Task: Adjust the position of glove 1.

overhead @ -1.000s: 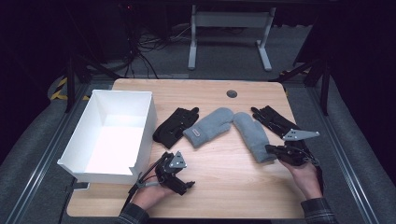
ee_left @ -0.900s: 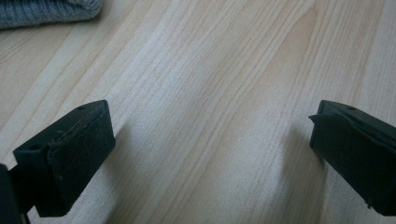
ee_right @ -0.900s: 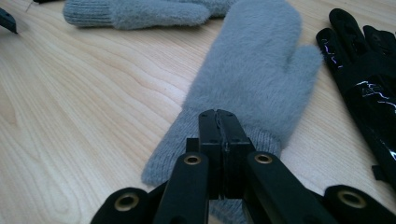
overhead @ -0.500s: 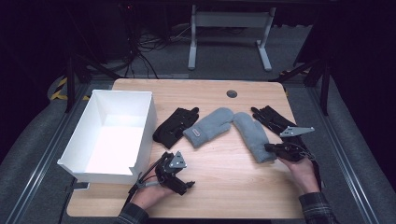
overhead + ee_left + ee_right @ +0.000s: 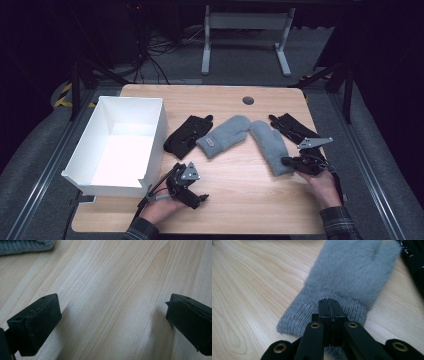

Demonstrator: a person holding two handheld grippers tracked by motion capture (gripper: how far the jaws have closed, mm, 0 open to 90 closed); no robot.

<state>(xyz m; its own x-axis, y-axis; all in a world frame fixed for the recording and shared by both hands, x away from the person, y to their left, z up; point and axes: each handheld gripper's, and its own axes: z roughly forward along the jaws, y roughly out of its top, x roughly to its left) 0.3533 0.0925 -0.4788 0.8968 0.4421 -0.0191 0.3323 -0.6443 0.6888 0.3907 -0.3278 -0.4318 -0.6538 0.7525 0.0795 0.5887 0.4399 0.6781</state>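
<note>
1. High view, item: right gripper (image 5: 289,161), held at the worktop's right edge, nearer the front than the back. Jaws pressed together on the ribbed cuff of the right grey mitten (image 5: 270,145); the right gripper view shows the pads meeting with knit pinched between them.
2. Item: right grey mitten (image 5: 352,277). Lies right of the worktop's centre, long axis running from the cuff at the front to the fluffy tip toward the back edge. From the closed jaws the body extends straight ahead, away from the person.
3. Item: left grey mitten (image 5: 224,136), mid-worktop, angled, its tip touching or just beside the right one.
4. Items: two black gloves, one (image 5: 187,135) beside the box, one (image 5: 292,127) near the right edge.
5. Item: white box (image 5: 150,150), empty, on the left edge.
6. Item: left gripper (image 5: 195,197), near the front edge beside the box's front corner; jaws spread wide over bare wood, holding nothing.
7. Judgement: box lies well to the left of the gripped mitten, so any transfer crosses the worktop; left hand is nearer the box.
</note>
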